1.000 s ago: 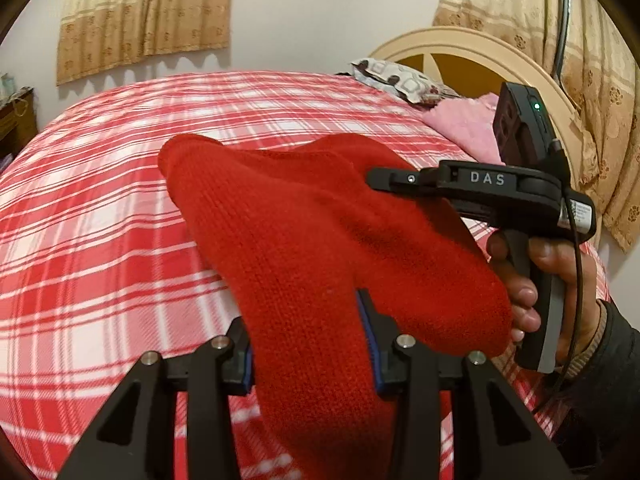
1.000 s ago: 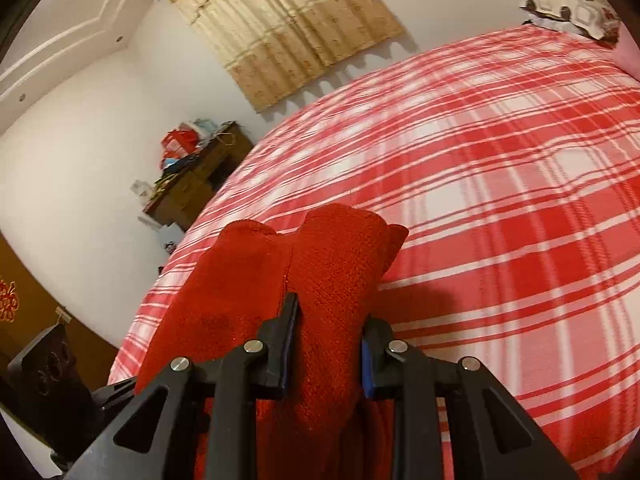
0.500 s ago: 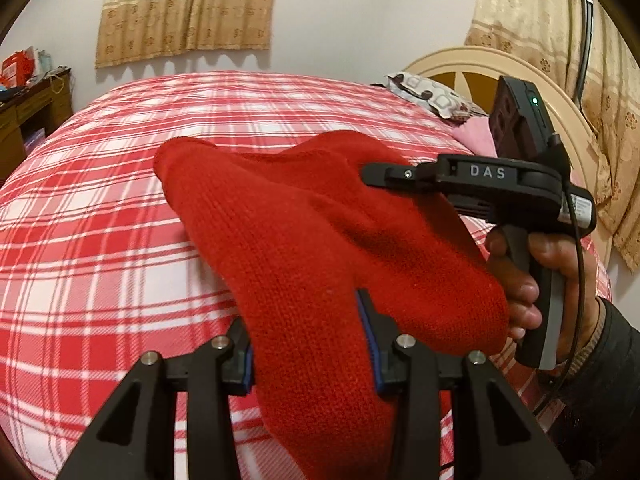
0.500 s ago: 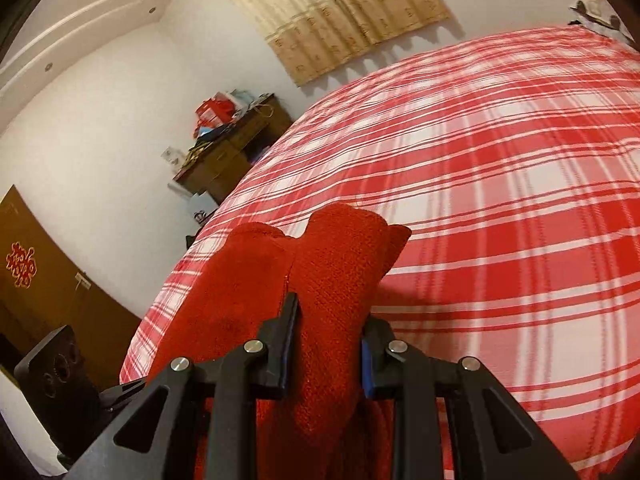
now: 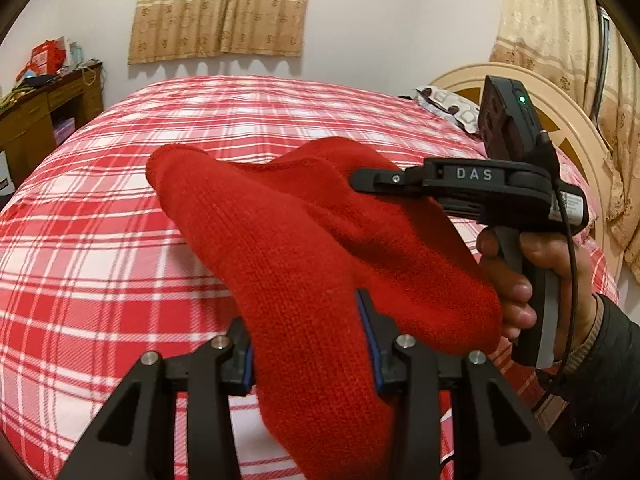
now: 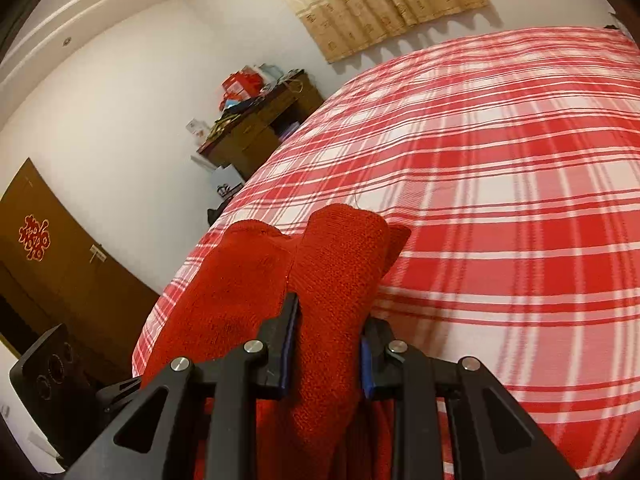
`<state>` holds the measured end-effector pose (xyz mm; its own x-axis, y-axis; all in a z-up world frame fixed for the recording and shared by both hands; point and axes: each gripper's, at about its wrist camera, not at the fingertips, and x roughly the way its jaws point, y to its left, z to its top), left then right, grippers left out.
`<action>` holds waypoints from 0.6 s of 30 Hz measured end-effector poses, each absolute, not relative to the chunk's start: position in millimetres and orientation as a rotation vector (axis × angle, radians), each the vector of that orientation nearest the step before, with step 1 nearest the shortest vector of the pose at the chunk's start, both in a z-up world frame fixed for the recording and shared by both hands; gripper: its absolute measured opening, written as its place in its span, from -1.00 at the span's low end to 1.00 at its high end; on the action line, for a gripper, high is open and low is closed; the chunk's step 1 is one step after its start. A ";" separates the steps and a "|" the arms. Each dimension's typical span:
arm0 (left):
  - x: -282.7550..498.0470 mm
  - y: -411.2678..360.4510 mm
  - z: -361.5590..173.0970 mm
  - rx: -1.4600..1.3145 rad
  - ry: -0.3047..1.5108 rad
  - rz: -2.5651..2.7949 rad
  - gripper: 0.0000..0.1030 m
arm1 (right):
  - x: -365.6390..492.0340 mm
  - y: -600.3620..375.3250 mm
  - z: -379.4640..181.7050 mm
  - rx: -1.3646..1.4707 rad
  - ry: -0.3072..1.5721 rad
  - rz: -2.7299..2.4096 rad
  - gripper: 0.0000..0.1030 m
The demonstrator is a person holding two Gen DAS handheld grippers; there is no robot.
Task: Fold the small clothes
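Left gripper (image 5: 310,350) fingers clamped on red knit garment (image 5: 304,248); right gripper (image 6: 328,344) fingers clamped on same garment. Garment held above plaid bed (image 5: 100,208), long axis running away from left fingers, far tip toward curtain (image 5: 224,8).

Black gripper (image 5: 376,178) marked "DAS", dark sleeve (image 5: 612,356)
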<state>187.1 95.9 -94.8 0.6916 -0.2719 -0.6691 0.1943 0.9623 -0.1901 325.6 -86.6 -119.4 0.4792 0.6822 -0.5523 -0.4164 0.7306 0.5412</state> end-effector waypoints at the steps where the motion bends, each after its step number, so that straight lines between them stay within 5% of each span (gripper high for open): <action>1: 186.3 100.2 -96.0 -0.110 0.764 -0.253 -0.18 | 325.8 -80.8 -119.4 0.351 0.833 0.696 -0.49; 18: 163.9 147.7 -102.7 -0.138 0.765 -0.153 -0.18 | 337.1 -2.6 -133.6 0.311 0.890 0.816 -0.49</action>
<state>163.9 147.7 -102.7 0.7110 -0.1873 -0.6778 0.0874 0.9799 -0.1792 337.1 -2.6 -133.6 0.3608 0.7415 -0.5657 -0.4986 0.6659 0.5549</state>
